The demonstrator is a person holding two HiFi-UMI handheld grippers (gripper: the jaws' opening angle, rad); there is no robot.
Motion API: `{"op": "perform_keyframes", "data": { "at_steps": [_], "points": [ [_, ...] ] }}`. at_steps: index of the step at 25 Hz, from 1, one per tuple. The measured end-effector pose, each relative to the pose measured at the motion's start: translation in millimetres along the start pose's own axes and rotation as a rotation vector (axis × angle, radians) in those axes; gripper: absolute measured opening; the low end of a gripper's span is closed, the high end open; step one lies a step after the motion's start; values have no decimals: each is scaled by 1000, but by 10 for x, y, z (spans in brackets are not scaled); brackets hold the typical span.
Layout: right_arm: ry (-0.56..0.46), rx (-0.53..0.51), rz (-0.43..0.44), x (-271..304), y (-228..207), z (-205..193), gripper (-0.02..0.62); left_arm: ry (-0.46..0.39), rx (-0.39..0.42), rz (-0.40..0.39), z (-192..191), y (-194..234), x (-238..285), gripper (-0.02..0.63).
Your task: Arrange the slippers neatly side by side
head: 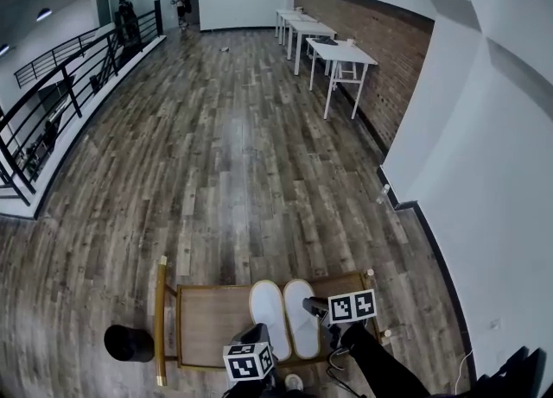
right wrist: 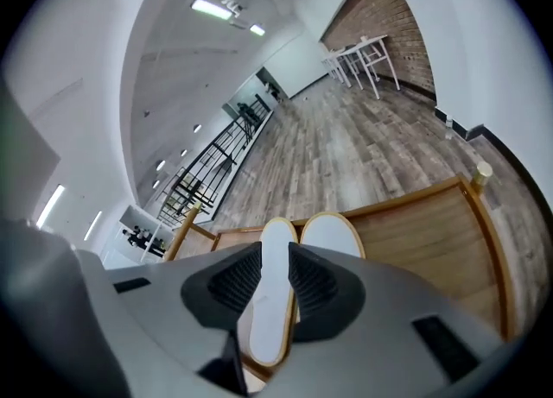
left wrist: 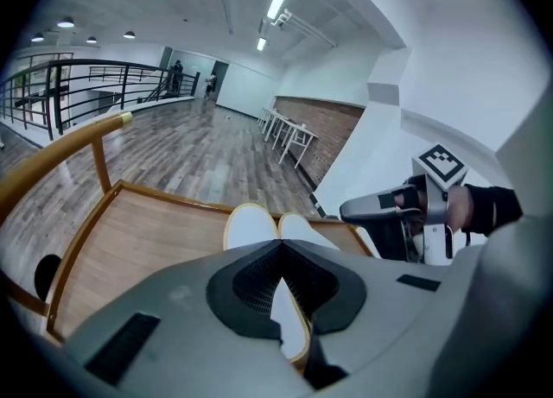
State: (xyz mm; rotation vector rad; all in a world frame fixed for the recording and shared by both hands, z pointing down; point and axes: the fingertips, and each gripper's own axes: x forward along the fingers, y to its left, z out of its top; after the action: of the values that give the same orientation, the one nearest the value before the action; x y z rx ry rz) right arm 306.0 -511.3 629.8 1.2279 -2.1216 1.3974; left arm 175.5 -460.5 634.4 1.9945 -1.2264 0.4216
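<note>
2 white slippers, the left-hand slipper (head: 270, 319) and the right-hand slipper (head: 301, 317), lie just beside each other on the rimmed wooden table (head: 203, 319) at lower middle. Their long axes run up the frame, away from both claws. The right gripper (head: 309, 304) hangs over the right-hand slipper with jaws apart and empty, and the left gripper (head: 255, 333), tips together on nothing, sits by the left-hand slipper's heel, so either looks near enough for a nudge. Plank floor (head: 233, 154) surrounds the table, with a brick wall (head: 363, 34) upper right and black railing (head: 60, 94) upper left.

Slippers (head: 270, 312) side by side on table (head: 207, 323)
</note>
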Motion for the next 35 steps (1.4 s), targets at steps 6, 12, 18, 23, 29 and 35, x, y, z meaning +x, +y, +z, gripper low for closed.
{"op": "perform_keyframes", "data": {
  "at_steps": [6,12,18,23,29,35],
  "points": [
    [-194,99,-71,-120,86,-124,91,-17,45,15,208,-119,108,0],
    [-250,-1,-140,-152,242,-215,91,-15,38,14,220,-326,156,0],
    [-236,-142,-190,-180,351,-225,85,-22,48,23,235,-389,128,0],
    [-232,-190,-201,-185,394,-275,0,-36,55,17,266,-417,111,0],
    [-247,-213,-198,-201,458,-231,-2,-42,65,15,288,-413,85,0],
    [-247,-218,-197,-205,487,-226,-2,-51,69,9,322,-427,73,0]
  ]
}}
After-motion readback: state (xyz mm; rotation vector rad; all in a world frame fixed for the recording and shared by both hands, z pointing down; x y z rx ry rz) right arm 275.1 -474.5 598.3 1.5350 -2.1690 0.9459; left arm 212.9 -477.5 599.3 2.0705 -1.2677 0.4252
